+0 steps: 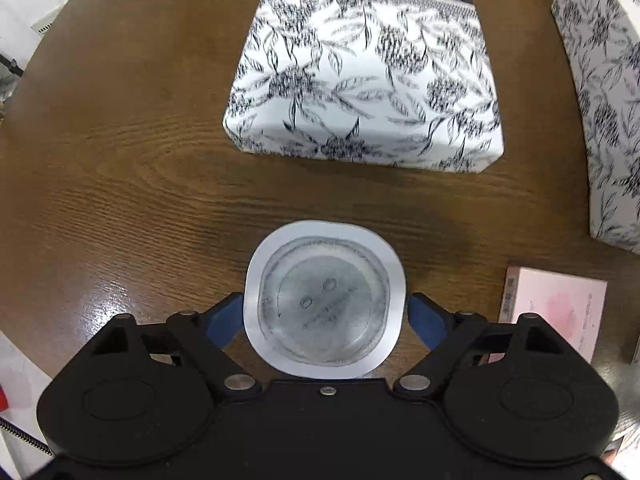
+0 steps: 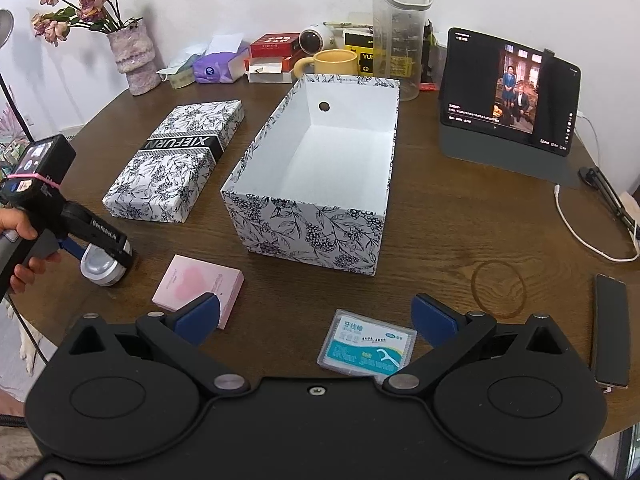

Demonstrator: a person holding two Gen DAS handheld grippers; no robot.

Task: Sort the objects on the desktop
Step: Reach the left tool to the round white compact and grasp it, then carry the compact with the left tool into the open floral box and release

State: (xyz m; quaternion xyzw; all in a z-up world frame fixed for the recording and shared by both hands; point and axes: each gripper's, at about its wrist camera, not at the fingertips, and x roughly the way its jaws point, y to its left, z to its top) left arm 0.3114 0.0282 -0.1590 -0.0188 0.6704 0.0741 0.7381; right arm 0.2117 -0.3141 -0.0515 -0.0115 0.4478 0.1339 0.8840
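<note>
A white rounded-square container [image 1: 322, 300] with a clear lid rests on the brown table. My left gripper [image 1: 326, 298] stands open around it: the left pad touches its edge and a thin gap shows at the right pad. The right wrist view shows the same gripper [image 2: 102, 258] and container [image 2: 100, 266] at the left, held by a hand. My right gripper [image 2: 316, 298] hangs open over the table's near side with nothing between its fingers. A dental floss box [image 2: 366, 346] lies near its right finger and a pink box [image 2: 198, 284] lies by its left finger.
An open floral box [image 2: 312, 232] stands mid-table, its lid [image 2: 176, 164] to the left. Behind are a vase, tissues, a yellow mug [image 2: 336, 62] and a clear jug. A tablet [image 2: 512, 92] stands at the right, with a cable, a brown hair tie [image 2: 498, 288] and a phone [image 2: 610, 330].
</note>
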